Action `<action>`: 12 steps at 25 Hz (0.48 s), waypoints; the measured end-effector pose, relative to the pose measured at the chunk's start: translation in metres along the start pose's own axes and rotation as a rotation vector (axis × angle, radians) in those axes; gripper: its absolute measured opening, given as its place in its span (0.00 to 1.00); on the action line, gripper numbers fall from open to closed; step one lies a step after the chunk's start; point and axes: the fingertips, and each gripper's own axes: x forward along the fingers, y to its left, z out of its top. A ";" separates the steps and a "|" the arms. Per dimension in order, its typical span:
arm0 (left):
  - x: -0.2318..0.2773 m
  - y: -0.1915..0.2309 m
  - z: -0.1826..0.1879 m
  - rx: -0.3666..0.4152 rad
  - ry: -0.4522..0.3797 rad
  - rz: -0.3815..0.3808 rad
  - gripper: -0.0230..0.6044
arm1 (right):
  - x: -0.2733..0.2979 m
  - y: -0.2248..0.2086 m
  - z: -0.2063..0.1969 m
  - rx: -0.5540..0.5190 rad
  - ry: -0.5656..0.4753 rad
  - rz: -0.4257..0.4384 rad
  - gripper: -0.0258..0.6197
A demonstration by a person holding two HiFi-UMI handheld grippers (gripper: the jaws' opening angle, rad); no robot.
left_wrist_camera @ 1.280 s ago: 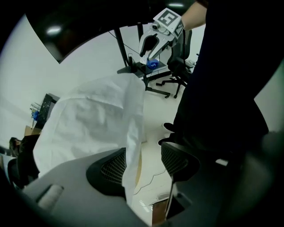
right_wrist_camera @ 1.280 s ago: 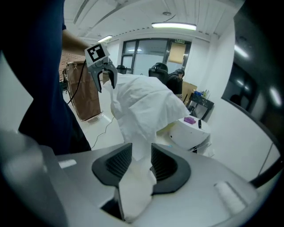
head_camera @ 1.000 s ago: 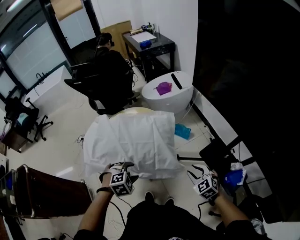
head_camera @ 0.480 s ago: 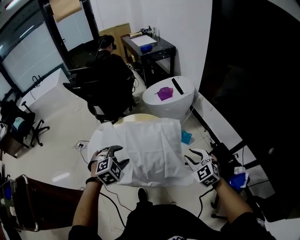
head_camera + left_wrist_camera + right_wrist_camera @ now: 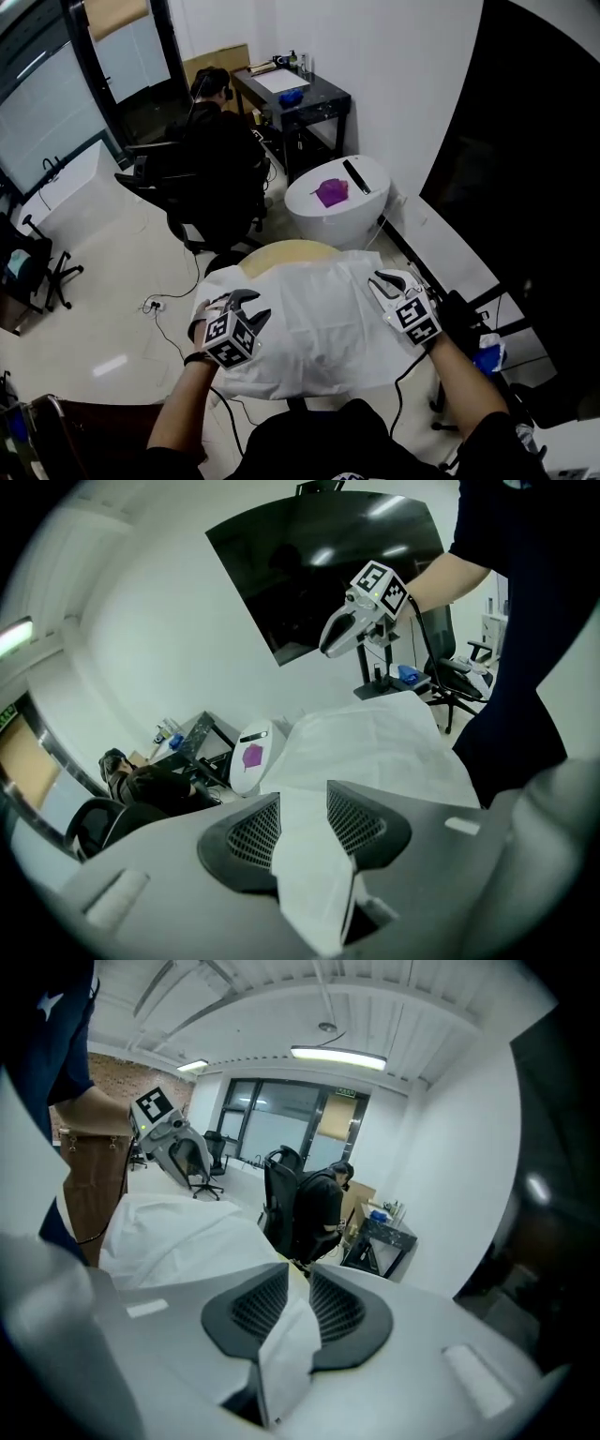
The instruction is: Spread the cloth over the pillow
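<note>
A white cloth (image 5: 314, 323) hangs stretched between my two grippers above a round beige table (image 5: 281, 251). My left gripper (image 5: 242, 305) holds its left edge, and the left gripper view shows a fold of cloth (image 5: 305, 855) pinched between the jaws. My right gripper (image 5: 380, 281) holds the right edge, with cloth (image 5: 291, 1330) caught between its jaws too. Both pairs of jaws have just been closing on the cloth. Each gripper shows in the other's view: the right gripper (image 5: 337, 635) and the left gripper (image 5: 164, 1143). The cloth hides the pillow.
A person sits in a black office chair (image 5: 220, 141) just beyond the table. A white rounded stand (image 5: 339, 202) with a purple item is at the back right, and a black desk (image 5: 291, 94) behind it. Cables (image 5: 155, 305) lie on the floor at left.
Both grippers have moved away from me, from the cloth's near edge to its two sides, and closed on it. The cloth has risen with them.
</note>
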 end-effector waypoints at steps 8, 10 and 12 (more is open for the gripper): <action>0.039 0.023 -0.022 0.021 0.033 -0.103 0.27 | 0.078 -0.014 0.018 -0.077 0.112 0.111 0.10; 0.047 0.032 -0.025 0.015 0.046 -0.116 0.27 | 0.100 -0.012 0.015 -0.166 0.151 0.183 0.10; 0.056 0.038 -0.026 -0.005 0.056 -0.127 0.27 | 0.121 -0.010 0.008 -0.250 0.195 0.252 0.12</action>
